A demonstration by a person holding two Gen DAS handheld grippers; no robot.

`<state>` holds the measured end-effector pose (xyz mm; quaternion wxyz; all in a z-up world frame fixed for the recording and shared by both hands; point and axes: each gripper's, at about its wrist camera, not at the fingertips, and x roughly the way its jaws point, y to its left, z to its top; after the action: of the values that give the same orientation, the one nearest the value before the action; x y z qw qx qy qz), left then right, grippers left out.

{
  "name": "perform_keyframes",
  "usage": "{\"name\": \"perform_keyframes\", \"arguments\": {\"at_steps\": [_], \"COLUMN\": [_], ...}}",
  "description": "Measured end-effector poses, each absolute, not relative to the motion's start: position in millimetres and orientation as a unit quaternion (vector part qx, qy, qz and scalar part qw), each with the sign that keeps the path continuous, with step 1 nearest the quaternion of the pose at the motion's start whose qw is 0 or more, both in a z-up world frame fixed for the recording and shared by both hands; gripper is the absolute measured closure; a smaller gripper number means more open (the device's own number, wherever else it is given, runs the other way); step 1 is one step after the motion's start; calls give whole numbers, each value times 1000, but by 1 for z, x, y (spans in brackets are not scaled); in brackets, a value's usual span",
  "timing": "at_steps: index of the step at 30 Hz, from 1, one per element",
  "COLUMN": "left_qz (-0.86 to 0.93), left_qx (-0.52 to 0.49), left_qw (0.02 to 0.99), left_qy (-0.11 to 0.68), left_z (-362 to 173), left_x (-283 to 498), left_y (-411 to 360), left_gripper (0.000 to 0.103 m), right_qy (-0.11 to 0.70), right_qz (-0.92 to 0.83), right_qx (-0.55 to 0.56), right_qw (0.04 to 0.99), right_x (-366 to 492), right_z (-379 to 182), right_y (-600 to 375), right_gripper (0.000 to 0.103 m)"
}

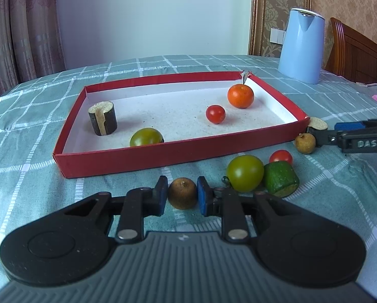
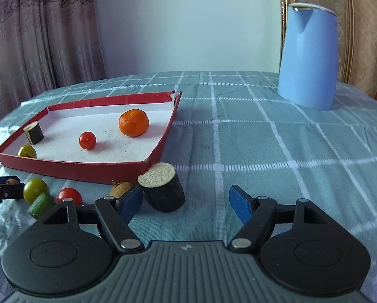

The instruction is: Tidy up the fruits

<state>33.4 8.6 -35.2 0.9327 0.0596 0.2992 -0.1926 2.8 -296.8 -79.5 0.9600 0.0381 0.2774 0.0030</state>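
A red tray [image 1: 117,162] with a white floor holds four things: an orange [image 1: 240,96] at its 1 o'clock corner, a red tomato [image 1: 215,114] just at the orange's 7 o'clock, a green tomato [image 1: 146,137] against the 6 o'clock wall, and an upright dark cut cylinder [image 1: 102,118] at 9 o'clock. Outside the 6 o'clock wall a brown longan [image 1: 182,193] lies on the counter [image 1: 37,176].
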Motion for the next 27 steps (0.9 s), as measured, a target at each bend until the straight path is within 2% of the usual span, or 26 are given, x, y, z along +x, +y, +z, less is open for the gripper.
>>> {"name": "perform_keyframes", "arguments": {"at_steps": [2, 3, 5, 8, 27], "left_qz": [-192, -193, -193, -192, -167], "left_qx": [59, 59, 59, 58, 46], "left_qw": [933, 933, 933, 933, 941], "left_qy": [299, 299, 299, 298, 291], "left_z": [-35, -35, -35, -36, -33], "left_x": [33, 33, 33, 33, 32], "left_y": [9, 9, 9, 9, 15], "left_gripper": [80, 80, 80, 81, 81], "right_qy": [305, 301, 296, 292, 279], "right_qz": [8, 10, 30, 38, 35], "right_qx": [13, 17, 17, 11, 45], "right_qw": [952, 953, 954, 956, 959], "right_x": [13, 12, 11, 8, -3], "right_z": [-85, -84, -84, -84, -82], "right_y": [-291, -292, -292, -289, -296], "right_gripper": [34, 45, 59, 70, 70]}}
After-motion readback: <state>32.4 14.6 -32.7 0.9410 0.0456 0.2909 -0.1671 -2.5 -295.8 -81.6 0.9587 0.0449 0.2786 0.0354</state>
